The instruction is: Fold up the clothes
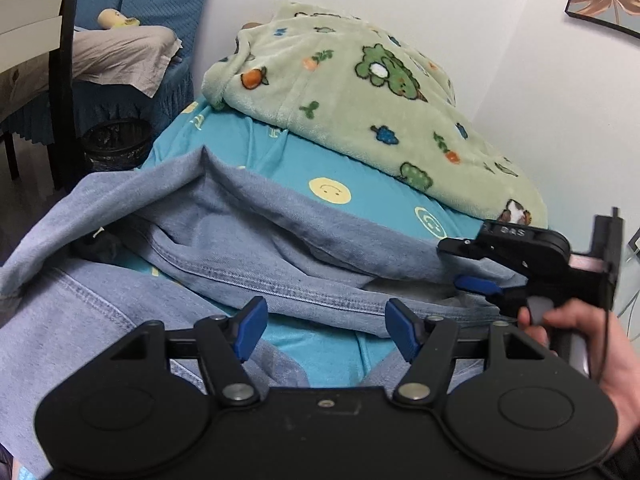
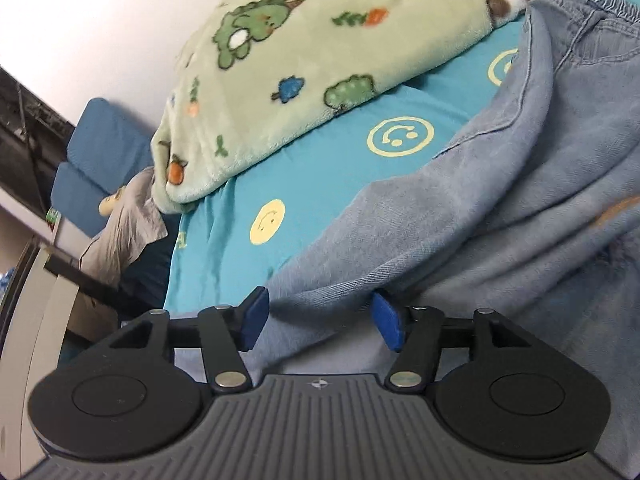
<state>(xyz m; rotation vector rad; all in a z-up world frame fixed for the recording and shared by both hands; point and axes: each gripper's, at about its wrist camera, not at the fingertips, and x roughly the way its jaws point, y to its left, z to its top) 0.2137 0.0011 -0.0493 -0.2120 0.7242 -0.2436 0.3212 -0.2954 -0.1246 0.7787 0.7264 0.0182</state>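
Observation:
A pair of light blue jeans (image 1: 224, 240) lies crumpled on the teal bed sheet (image 1: 360, 184). In the left wrist view my left gripper (image 1: 326, 330) hangs open just above a stitched hem, with nothing between its blue pads (image 1: 252, 326). My right gripper (image 1: 454, 264) sits at the right, held by a hand (image 1: 592, 344), its jaws apart around the jeans' edge. In the right wrist view the right gripper (image 2: 320, 320) stands open with the jeans (image 2: 480, 220) lying between its pads, which do not press on the cloth.
A green fleece blanket (image 1: 352, 92) with cartoon prints is heaped at the back of the bed against the white wall. A blue-covered chair (image 1: 132, 40) with grey cloth and a dark waste bin (image 1: 116, 144) stand to the left of the bed.

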